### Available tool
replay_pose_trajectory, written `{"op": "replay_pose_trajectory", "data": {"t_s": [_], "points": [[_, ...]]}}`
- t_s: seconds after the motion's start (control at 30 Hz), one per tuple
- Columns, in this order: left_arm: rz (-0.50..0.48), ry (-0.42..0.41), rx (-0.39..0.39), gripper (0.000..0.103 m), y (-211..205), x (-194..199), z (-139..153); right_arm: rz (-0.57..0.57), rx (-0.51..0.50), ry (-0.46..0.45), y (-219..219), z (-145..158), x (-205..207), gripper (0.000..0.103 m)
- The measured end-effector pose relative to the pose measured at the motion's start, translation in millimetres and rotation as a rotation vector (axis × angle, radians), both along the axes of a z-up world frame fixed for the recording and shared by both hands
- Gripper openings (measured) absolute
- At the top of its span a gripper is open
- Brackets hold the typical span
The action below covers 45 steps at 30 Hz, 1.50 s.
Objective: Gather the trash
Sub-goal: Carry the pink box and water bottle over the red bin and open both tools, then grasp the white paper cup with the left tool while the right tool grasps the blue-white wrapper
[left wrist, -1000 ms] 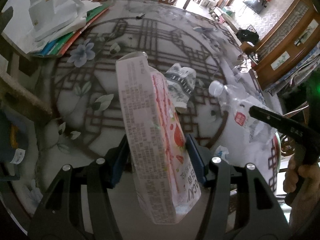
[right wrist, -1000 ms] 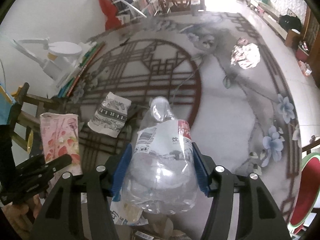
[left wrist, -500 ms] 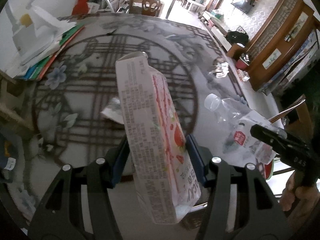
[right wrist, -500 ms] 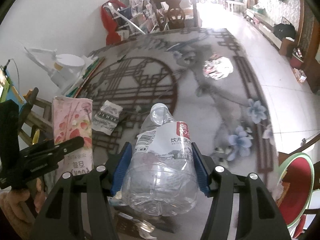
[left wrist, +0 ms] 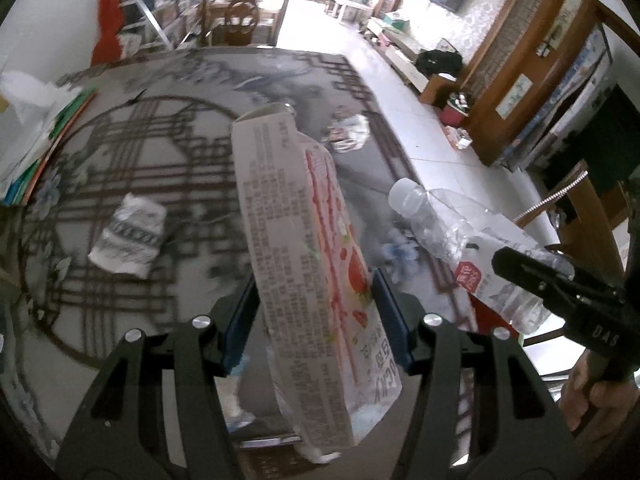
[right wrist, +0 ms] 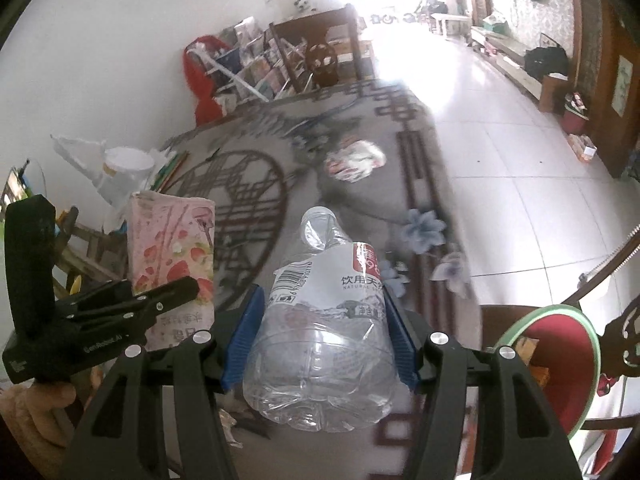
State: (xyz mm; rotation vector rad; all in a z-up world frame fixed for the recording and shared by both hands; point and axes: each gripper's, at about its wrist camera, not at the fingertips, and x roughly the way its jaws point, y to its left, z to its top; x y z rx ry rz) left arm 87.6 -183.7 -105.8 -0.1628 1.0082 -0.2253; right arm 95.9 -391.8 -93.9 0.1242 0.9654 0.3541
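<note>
Both loads have been lifted clear of the table; snack box (left wrist: 304, 256) is clamped by left gripper (left wrist: 314, 312), bottle (right wrist: 324, 328) by right gripper (right wrist: 322, 344); slick crumpled plastic could slip out.

The pink carton (left wrist: 304, 264) is hiding the middle of the table (left wrist: 120, 168) behind it in the left wrist view, and its lower end is covering whatever lies below. Motion blur is smearing the table's pattern and the crumpled wrapper (left wrist: 130, 236), leaving its print unreadable. In the right wrist view, the clear bottle (right wrist: 324, 320) is concealing the gripper pads' inner faces, and glare is washing out the far doorway (right wrist: 400, 12).
</note>
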Motion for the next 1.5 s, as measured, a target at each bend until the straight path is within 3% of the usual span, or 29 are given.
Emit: {"op": "replay_pose_trajectory", "data": {"t_s": [0.43, 1.07, 1.13, 1.17, 1.2, 1.23, 1.5], "points": [[-0.152, -0.002, 0.017, 0.055, -92, 3, 4, -0.152, 0.010, -0.011, -98, 2, -18, 0.056], [-0.560, 0.073, 0.008, 0.055, -283, 1, -29, -0.526, 0.003, 0.086, -256, -27, -79, 0.056], [-0.602, 0.087, 0.020, 0.057, -298, 2, -35, -0.547, 0.018, 0.097, -265, -31, -83, 0.058], [-0.610, 0.094, 0.027, 0.067, -305, 2, -38, -0.552, 0.029, 0.103, -268, -33, -83, 0.061], [-0.610, 0.094, 0.030, 0.079, -307, 3, -39, -0.566, 0.037, 0.109, -270, -35, -82, 0.065], [-0.604, 0.091, 0.028, 0.081, -307, 4, -39, -0.586, 0.058, 0.109, -274, -36, -84, 0.072], [-0.509, 0.088, 0.005, 0.081, -270, 15, -31, -0.573, 0.067, 0.107, -265, -35, -77, 0.072]]}}
